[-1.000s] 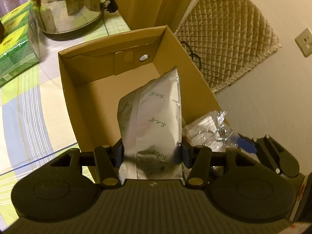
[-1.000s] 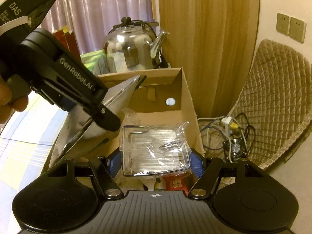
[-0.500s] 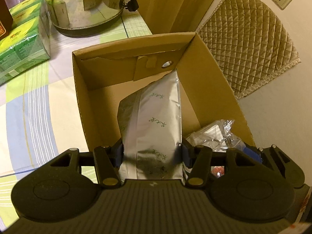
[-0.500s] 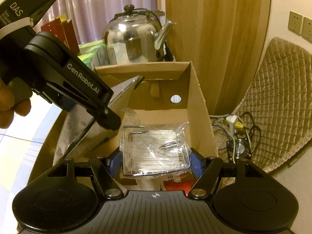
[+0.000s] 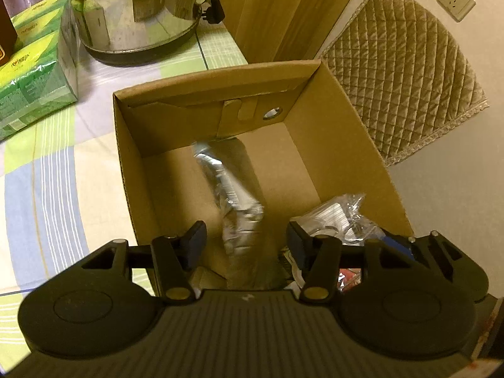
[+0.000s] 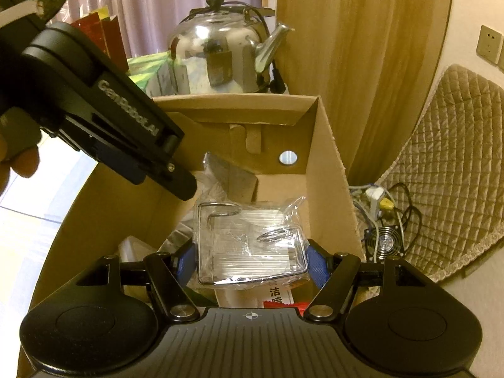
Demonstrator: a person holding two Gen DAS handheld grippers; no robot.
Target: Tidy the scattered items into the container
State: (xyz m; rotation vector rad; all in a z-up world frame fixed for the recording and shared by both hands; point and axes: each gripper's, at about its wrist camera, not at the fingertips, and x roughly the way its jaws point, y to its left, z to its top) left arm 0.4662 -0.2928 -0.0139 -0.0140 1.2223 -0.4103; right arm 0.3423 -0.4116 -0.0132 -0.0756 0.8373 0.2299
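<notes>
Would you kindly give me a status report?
Left tongs open over brown cardboard box; silver foil pouch loose inside. Right tongs shut on clear-wrapped wire rack above the box. Other packets lie beneath it.

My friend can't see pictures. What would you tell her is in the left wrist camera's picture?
The open left gripper hangs over a cardboard box, with a blurred silver pouch loose between its fingers, inside the box. A clear plastic packet sits at the box's right side, and a shiny kettle and green boxes stand on the checked tablecloth behind.
</notes>
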